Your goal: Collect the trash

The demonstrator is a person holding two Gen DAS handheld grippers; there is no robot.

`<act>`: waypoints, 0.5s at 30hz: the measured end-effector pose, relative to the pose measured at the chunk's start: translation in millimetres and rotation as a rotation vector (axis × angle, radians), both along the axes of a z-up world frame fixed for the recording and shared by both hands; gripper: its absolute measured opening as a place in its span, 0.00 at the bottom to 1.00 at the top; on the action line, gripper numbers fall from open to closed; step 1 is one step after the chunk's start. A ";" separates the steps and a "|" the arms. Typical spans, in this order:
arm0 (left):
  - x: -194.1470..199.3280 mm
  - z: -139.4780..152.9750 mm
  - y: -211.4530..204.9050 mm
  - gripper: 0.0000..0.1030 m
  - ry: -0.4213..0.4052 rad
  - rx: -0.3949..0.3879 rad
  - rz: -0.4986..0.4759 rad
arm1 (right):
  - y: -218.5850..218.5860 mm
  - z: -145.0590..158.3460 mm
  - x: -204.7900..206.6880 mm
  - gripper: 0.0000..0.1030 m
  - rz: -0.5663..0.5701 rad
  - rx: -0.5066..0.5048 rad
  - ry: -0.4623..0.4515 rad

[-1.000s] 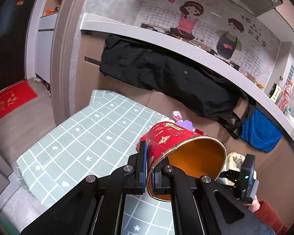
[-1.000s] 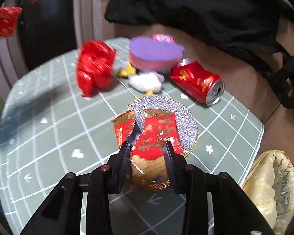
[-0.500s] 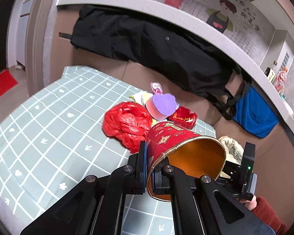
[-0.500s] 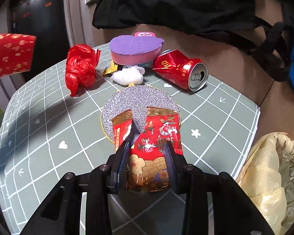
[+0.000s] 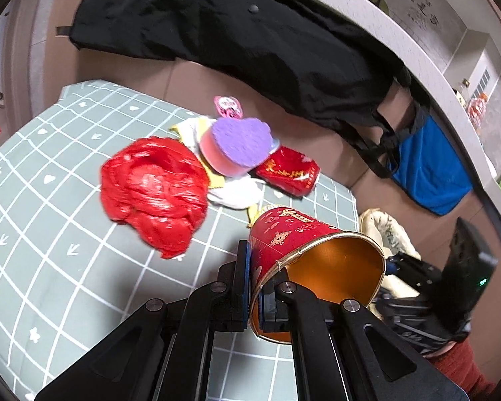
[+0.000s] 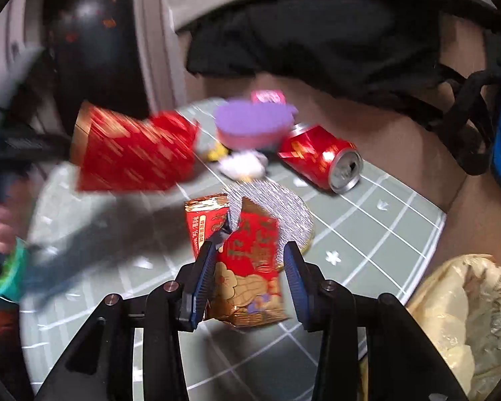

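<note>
Now the right gripper point(image 6: 248, 275) jaws have just been opening; torn red snack wrapper point(image 6: 247, 267) sits between them, right pad clear, so prob. being let go. Left gripper point(image 5: 255, 287) is clamped on the red paper cup point(image 5: 304, 250) wall, which has swung in w/ mouth sideways, just beside the wrapper. Wrapper: crinkled foil, ripped at top.

A table point(image 5: 50, 200) with a grey-green cloth, gridded in white, carries the litter. A purple-topped pink sponge point(image 5: 237, 147) sits near the far edge. Just left of it lies a crumpled red plastic bag point(image 5: 153, 190); right of it, a dented red can point(image 6: 320, 157) on its side; in front, white tissue point(image 5: 233, 193) and a silver foil disc point(image 6: 277, 200).
</note>
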State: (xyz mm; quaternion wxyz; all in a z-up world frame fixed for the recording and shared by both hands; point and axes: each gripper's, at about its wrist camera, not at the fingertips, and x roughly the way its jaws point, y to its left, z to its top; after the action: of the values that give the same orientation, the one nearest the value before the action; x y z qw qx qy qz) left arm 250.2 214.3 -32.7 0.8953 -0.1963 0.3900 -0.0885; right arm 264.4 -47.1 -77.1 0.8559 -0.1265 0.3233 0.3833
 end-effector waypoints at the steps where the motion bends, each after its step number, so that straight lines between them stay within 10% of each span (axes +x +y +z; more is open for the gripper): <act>1: 2.8 -2.3 -2.7 0.03 0.001 0.004 -0.008 | -3.4 1.9 0.8 0.39 -0.003 0.006 0.008; 15: 21.8 -33.5 -38.0 0.03 0.110 0.016 -0.137 | -9.2 -35.2 16.0 0.39 -0.059 -0.060 0.094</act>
State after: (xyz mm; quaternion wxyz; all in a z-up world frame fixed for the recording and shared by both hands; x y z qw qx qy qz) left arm 272.1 176.3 -66.2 0.8658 -0.1667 0.4519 -0.1358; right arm 280.4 -56.3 -112.4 0.8465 -0.1243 0.3780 0.3537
